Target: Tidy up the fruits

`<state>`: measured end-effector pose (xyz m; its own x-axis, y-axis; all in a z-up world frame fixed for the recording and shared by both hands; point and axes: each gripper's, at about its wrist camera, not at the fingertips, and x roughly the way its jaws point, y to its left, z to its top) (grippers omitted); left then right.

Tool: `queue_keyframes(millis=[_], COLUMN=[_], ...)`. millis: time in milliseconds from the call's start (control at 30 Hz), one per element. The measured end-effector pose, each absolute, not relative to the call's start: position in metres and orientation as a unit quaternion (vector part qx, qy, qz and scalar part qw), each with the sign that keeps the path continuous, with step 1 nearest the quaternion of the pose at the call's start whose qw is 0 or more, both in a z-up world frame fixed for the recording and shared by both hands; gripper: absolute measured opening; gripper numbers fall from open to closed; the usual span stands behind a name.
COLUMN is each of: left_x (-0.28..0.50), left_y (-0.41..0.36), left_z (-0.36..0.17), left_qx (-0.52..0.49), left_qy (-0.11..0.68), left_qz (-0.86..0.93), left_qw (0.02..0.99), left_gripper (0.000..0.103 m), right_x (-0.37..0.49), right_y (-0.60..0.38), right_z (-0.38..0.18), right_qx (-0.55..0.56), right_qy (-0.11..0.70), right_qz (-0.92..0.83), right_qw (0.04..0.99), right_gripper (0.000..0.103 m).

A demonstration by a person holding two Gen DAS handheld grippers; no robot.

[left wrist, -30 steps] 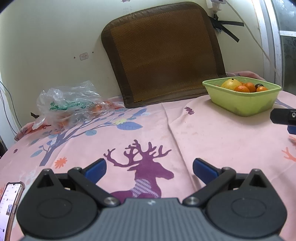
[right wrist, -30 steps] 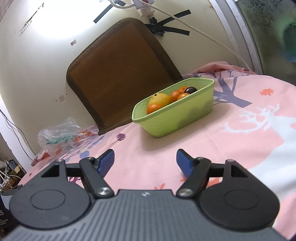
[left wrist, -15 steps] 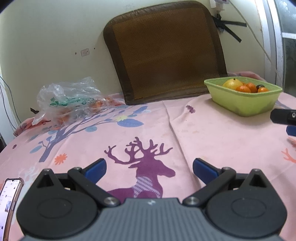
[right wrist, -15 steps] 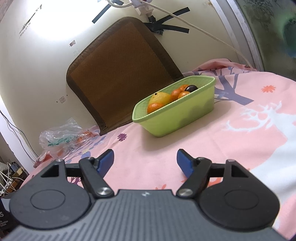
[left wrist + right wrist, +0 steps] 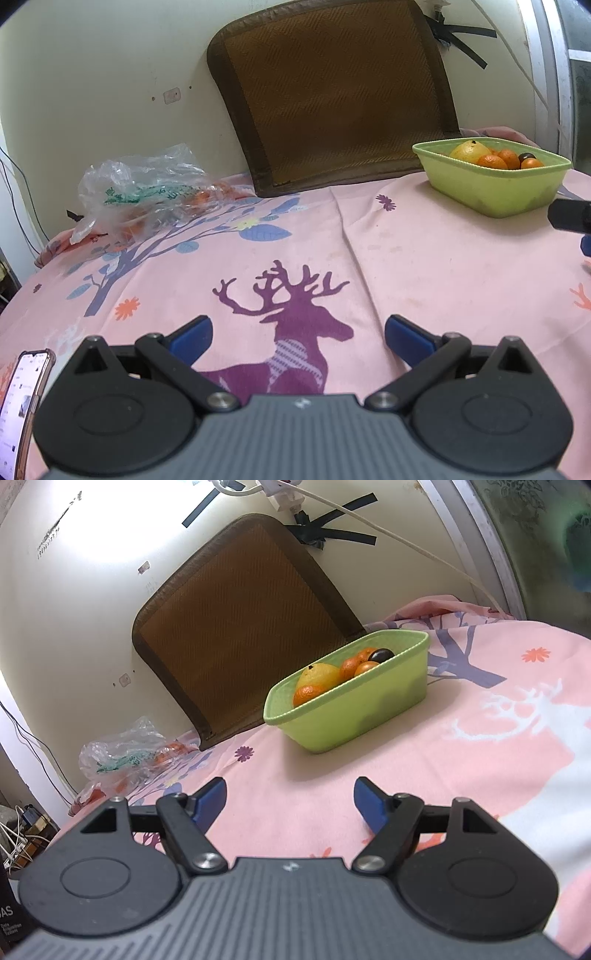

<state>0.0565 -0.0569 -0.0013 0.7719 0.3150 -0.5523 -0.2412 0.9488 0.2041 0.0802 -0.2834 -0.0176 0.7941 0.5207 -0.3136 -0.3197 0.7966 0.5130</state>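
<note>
A green plastic tub (image 5: pixel 495 188) (image 5: pixel 365 712) stands on the pink cloth at the far right. It holds a yellow pear (image 5: pixel 470 150) (image 5: pixel 318 675), several oranges (image 5: pixel 491 161) (image 5: pixel 308 694) and a dark plum (image 5: pixel 382 654). A clear plastic bag (image 5: pixel 147 192) (image 5: pixel 122 755) lies at the far left with orange fruit inside. My left gripper (image 5: pixel 297 332) is open and empty above the deer print. My right gripper (image 5: pixel 290 797) is open and empty, short of the tub. Its tip shows at the left wrist view's right edge (image 5: pixel 570 219).
A brown woven mat (image 5: pixel 336 92) (image 5: pixel 236 635) leans on the wall behind the table. A phone (image 5: pixel 22 402) lies at the near left edge. The cloth (image 5: pixel 424 258) covers the table. Cables and clutter (image 5: pixel 18 834) sit off the left side.
Both views have shifted slightly; the tub looks a little nearer and lower in the right wrist view. Both grippers stay open and empty.
</note>
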Motion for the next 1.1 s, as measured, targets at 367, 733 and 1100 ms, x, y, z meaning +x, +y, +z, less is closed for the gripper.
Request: queue_keyframes(millis=[367,733,1100], left_x=[0.055,0.089,0.103], left_y=[-0.058,-0.066,-0.068], left_z=[0.001,0.007,0.001], left_qx=[0.064,0.017,0.025], left_qy=[0.297,0.336,0.334], left_qz=[0.155,0.118,0.131], left_qw=[0.940,0.934,0.933], left_gripper=[0.103,0.103,0.103], right_x=[0.078,0.076,0.077], right_y=[-0.283,-0.282,-0.281], right_z=[-0.017,-0.016,-0.016], right_qx=[0.228,0.228,0.225], right_qy=[0.221,0.214,0.216], right_qz=[0.222,0.219,0.218], right_qw=[0.922,0.924,0.925], right_gripper=[0.080,0.080,0.080])
